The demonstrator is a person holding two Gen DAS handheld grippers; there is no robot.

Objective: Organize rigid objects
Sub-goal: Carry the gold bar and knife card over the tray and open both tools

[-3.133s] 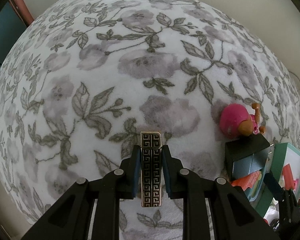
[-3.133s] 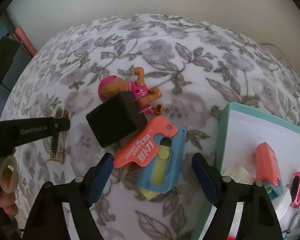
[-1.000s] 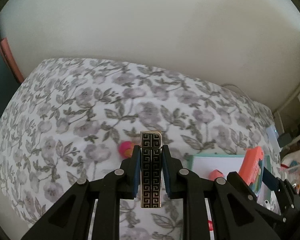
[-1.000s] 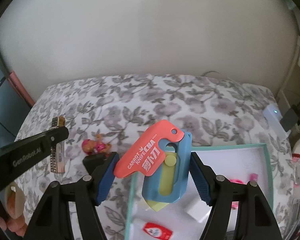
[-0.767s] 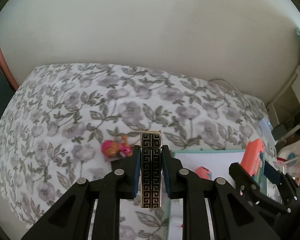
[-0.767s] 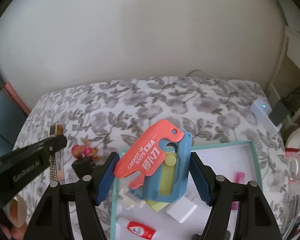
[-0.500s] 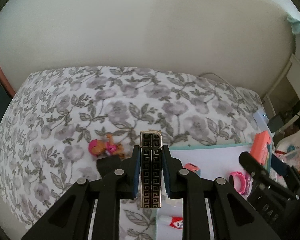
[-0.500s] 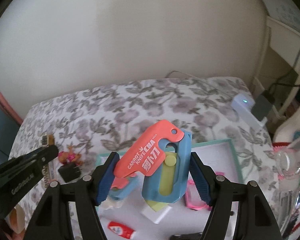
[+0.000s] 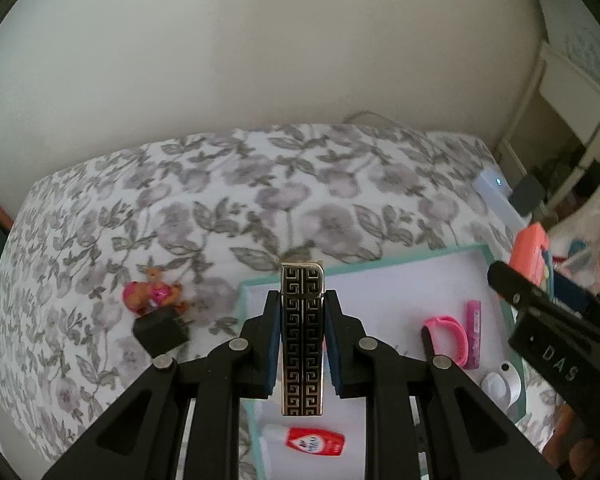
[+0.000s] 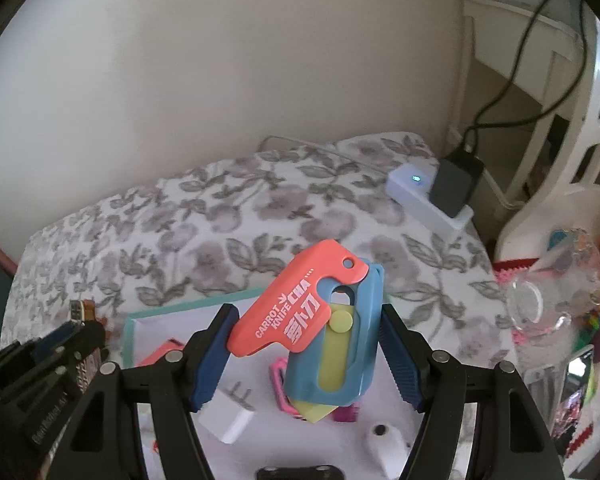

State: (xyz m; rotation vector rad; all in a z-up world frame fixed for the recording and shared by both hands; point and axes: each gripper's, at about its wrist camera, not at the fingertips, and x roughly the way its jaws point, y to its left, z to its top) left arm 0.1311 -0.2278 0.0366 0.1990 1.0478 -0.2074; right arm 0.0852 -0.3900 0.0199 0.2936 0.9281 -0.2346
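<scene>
Lighter (image 9: 302, 340), black with a gold key pattern, sits clamped upright between the pads of the left gripper (image 9: 302, 344), above the near-left part of the tray (image 9: 380, 266); its lower end is clear of the pads, its back face hidden. Carrot-knife toy (image 10: 324, 332), coral over blue with a yellow slider, is pinched across its blue body by the right gripper (image 10: 306, 356), also above the tray, tip pointing down. From the left wrist view only a coral sliver of it shows past the right gripper's arm.

Tray is teal-rimmed with a white floor, lying on the floral cloth (image 9: 220, 208). Its near edge is cut off by both grippers. Inside the tray: pink bracelet (image 9: 446, 334), magenta bar (image 9: 474, 334) just beside it, white plug adapter (image 10: 228, 414), red-and-white tube (image 9: 315, 442), a white round piece (image 10: 384, 438) I can't identify, and a dark item at the bottom edge, mostly cut off.

Left of the tray, on the cloth: pink doll figure (image 9: 152, 294) touching a black block (image 9: 162, 330). Beyond the tray's far-right corner: white power strip (image 10: 424, 196) with a black charger (image 10: 456, 188). Right of the tray: blurred clutter, unreadable.
</scene>
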